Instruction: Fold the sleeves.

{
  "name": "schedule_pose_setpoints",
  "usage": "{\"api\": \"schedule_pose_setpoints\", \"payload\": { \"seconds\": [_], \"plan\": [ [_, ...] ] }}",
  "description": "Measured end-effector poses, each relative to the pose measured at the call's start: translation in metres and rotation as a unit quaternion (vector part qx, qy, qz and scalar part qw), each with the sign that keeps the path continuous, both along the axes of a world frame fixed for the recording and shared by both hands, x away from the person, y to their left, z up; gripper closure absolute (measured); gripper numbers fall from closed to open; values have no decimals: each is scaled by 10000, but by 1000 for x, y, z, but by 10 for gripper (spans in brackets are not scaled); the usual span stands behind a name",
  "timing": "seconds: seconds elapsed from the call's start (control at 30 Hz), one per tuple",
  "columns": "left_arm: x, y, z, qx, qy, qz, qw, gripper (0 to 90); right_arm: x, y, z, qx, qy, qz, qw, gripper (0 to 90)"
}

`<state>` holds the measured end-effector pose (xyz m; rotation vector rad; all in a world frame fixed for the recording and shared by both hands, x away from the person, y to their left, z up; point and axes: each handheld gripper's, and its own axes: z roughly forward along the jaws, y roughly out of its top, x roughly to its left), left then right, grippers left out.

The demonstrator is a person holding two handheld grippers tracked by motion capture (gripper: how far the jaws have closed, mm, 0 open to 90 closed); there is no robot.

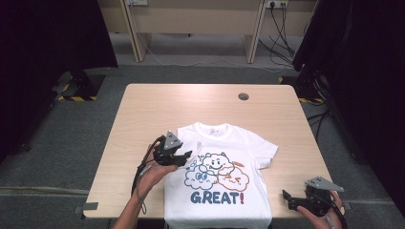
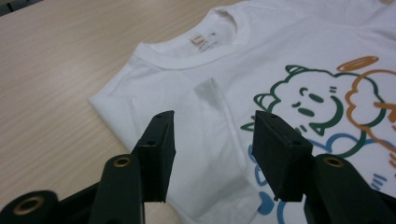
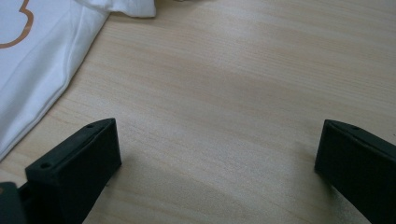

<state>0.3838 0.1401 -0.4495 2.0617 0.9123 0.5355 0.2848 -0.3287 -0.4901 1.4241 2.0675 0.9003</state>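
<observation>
A white T-shirt [image 1: 224,167] lies flat, print up, on the wooden table [image 1: 143,109], its left sleeve folded inward. The left gripper [image 1: 187,155] hovers just above that fold, jaws parted and empty, apparently having let go. The right gripper [image 1: 289,200] rests wide open beside the shirt's right hem, likely waiting.

The far half of the table [image 1: 200,98] is bare wood, with a small round hole cover [image 1: 243,96]. The T-shirt [image 1: 224,191] covers the near middle.
</observation>
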Motion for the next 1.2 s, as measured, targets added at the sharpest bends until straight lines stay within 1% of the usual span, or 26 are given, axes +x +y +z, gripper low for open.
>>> {"api": "schedule_pose_setpoints", "payload": {
  "seconds": [0.1,0.17,0.23,0.33,0.4,0.47,0.53,0.57,0.63,0.7,0.8,0.83,0.87,0.9,0.93,0.97,1.0,1.03,1.07,1.13,1.17,1.2],
  "plan": [
    [-2,3,-6,109,13,92,9999,433,0,0,0,-5,3,2,10000,2],
    [-4,4,-10,227,29,141,9996,397,0,0,0,-1,1,0,10000,2],
    [-7,6,-14,339,106,161,9992,355,0,0,0,1,3,0,10000,2],
    [-15,8,-18,423,195,183,9987,323,0,0,0,1,4,0,10000,2],
    [-17,11,-20,474,192,220,9984,314,0,0,0,-4,3,4,10000,2],
    [-17,14,-21,590,208,249,9977,312,0,0,0,1,4,-1,10000,2],
    [-18,17,-22,598,241,277,9975,309,0,1,0,3,4,-4,10000,2],
    [-18,19,-23,606,302,275,9973,309,0,0,0,-4,2,2,10000,2],
    [-18,24,-25,674,320,336,9966,312,0,1,0,1,4,-1,10000,2],
    [-17,30,-27,637,393,434,9962,309,0,1,0,2,3,-2,10000,2],
    [-15,41,-29,645,445,647,9948,288,0,1,0,1,5,-3,10000,2],
    [-14,44,-30,495,460,719,9951,272,0,1,0,-6,0,4,10000,2],
    [-14,47,-29,344,516,862,9943,268,0,1,0,1,3,-2,10000,2],
    [-14,49,-29,317,550,1029,9927,254,0,1,0,0,5,-2,10000,2],
    [-15,50,-29,291,534,1074,9924,232,0,1,0,-1,6,-1,10000,2],
    [-15,50,-29,266,533,1059,9926,235,0,1,0,-1,6,-1,10000,2],
    [-15,50,-31,418,506,1088,9919,245,0,1,0,-3,5,0,10000,2],
    [-15,49,-31,580,460,1104,9911,236,0,1,0,0,5,-3,10000,2],
    [-16,49,-31,544,431,1120,9913,226,0,1,0,-1,1,-1,10000,2],
    [-16,49,-29,461,446,1132,9915,226,0,1,0,-1,1,-1,10000,2],
    [-17,49,-28,479,422,1171,9911,216,0,1,0,-1,2,-1,10000,2],
    [-18,50,-27,472,376,1182,9912,195,0,1,0,-2,2,-1,10000,2]
  ]
}}
